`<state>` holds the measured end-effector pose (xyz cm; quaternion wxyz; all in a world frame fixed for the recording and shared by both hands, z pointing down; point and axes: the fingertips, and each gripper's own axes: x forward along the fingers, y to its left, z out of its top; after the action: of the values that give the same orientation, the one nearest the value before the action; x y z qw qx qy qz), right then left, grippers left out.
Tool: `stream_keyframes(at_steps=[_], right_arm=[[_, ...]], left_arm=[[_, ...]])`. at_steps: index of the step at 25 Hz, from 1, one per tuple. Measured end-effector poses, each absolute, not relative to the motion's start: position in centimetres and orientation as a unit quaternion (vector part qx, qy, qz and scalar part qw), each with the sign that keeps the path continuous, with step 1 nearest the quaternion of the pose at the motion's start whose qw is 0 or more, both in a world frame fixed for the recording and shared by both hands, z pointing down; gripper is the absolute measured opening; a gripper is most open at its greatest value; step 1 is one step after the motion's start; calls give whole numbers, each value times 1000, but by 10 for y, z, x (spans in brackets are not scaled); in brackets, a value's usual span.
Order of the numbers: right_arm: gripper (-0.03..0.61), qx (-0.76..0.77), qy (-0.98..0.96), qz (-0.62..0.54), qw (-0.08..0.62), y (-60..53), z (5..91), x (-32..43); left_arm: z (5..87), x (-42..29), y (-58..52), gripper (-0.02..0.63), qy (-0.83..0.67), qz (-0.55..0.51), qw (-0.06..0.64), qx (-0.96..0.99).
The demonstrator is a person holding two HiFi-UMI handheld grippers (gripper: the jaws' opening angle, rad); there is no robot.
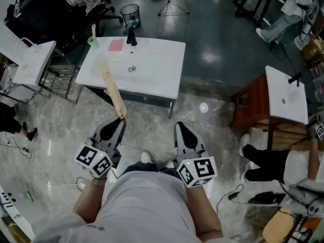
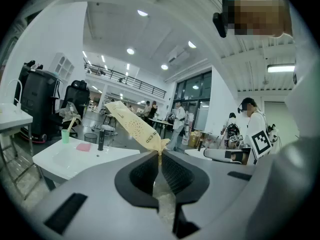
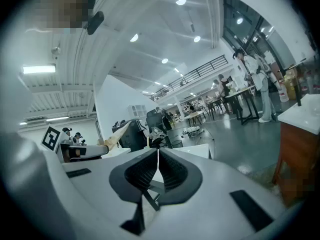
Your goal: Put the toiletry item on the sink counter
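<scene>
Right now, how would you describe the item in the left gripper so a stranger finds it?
Find the white sink counter at the top of the head view. Below it, a long beige packet slants up from the left gripper toward the counter's left half. Unlike the green cup, pink pad and black tap there, it is held in the jaws.

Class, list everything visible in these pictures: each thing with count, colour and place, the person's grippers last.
sink counter: one, white, centre
tap: one, black, counter's back edge
cup: one, green, counter's back left corner
flat pad: one, pink, between cup and tap
toiletry packet: one, beige, held out toward the counter
wire bin: one, dark, behind the counter
second sink: one, white, on brown cabinet, right
left gripper: one, grey, shut on the toiletry packet
right gripper: one, grey, shut, empty
</scene>
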<state>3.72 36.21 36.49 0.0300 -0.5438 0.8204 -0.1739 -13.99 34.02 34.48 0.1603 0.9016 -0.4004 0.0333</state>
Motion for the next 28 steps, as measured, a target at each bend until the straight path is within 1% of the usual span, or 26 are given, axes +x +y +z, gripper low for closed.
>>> stream_keyframes(at_steps=[7, 11, 14, 20, 28], right_arm=[[25, -550, 818, -166, 25, 359, 363, 15], [25, -556, 815, -159, 18, 354, 362, -15], [25, -565, 811, -152, 25, 349, 362, -32], [25, -577, 805, -134, 10, 343, 361, -59], [25, -576, 805, -141, 15, 304, 372, -83]], left_arm=[[349, -160, 341, 31, -387, 35, 163, 907], [352, -187, 336, 31, -374, 27, 172, 911], [357, -205, 332, 31, -363, 24, 174, 915], [356, -223, 324, 31, -341, 7, 184, 922], [359, -244, 297, 31, -337, 12, 180, 924]])
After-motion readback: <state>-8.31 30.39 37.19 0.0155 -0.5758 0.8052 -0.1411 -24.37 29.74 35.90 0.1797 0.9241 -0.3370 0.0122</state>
